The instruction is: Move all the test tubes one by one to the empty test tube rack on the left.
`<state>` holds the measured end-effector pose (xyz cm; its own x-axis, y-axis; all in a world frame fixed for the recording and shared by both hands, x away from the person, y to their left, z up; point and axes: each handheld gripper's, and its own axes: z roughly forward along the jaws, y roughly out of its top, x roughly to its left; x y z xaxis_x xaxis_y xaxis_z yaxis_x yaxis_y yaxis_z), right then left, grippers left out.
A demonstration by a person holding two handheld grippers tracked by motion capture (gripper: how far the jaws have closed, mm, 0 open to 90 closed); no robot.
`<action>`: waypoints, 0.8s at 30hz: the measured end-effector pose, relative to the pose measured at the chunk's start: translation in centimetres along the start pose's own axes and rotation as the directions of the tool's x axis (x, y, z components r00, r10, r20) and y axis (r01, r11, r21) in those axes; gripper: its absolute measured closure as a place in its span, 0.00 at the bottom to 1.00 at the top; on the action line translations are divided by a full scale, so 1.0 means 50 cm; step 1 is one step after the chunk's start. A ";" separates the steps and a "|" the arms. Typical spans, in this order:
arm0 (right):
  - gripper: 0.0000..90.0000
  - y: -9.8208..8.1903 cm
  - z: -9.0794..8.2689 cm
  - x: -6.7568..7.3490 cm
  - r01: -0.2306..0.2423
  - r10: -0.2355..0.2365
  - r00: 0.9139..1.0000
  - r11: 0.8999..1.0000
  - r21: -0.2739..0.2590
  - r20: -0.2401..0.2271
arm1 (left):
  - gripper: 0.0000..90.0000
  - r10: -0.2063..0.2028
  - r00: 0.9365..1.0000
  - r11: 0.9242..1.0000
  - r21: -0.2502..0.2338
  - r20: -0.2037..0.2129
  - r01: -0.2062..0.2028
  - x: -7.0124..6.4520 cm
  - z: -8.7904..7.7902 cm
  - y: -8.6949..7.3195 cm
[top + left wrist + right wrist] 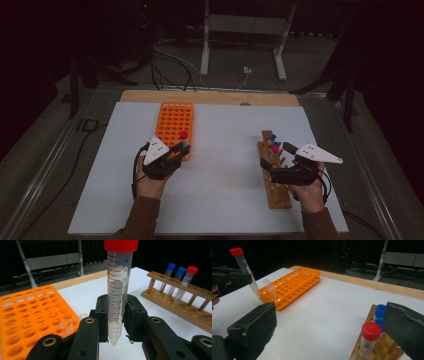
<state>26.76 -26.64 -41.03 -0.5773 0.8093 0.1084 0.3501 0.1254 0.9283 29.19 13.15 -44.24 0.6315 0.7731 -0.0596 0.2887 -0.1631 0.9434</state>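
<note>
The red-capped tube (117,293) sits clamped in the left gripper (176,150), just right of the orange rack's (172,122) near end; tilted, its tip may catch a hole rim. The right gripper (272,162) hangs open over the wooden rack (276,192)

Desk (220,190), white top with a wooden strip along the far edge. Metal stand (244,25), grey, on the floor beyond the desk. Loose cables (170,62) on the floor beside the stand. Dark surroundings.
</note>
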 end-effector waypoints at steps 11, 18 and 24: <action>0.00 0.000 -0.001 0.000 -0.001 0.001 1.000 1.000 -0.001 -0.002 | 0.83 -0.010 0.999 1.000 0.002 -0.052 0.010 0.028 -0.006 -0.011; 0.00 0.001 -0.002 -0.001 -0.004 0.004 1.000 1.000 -0.004 -0.003 | 0.83 -0.012 0.995 1.000 0.004 -0.097 0.013 0.044 -0.005 -0.020; 0.00 0.000 0.000 0.000 -0.002 0.002 1.000 1.000 0.000 -0.008 | 0.83 0.006 0.988 1.000 0.011 -0.152 -0.004 0.052 0.003 -0.025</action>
<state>26.74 -26.62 -41.04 -0.5822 0.8051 0.1131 0.3512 0.1235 0.9281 30.57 15.29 -45.63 0.5161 0.8565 -0.0040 0.2945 -0.1731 0.9398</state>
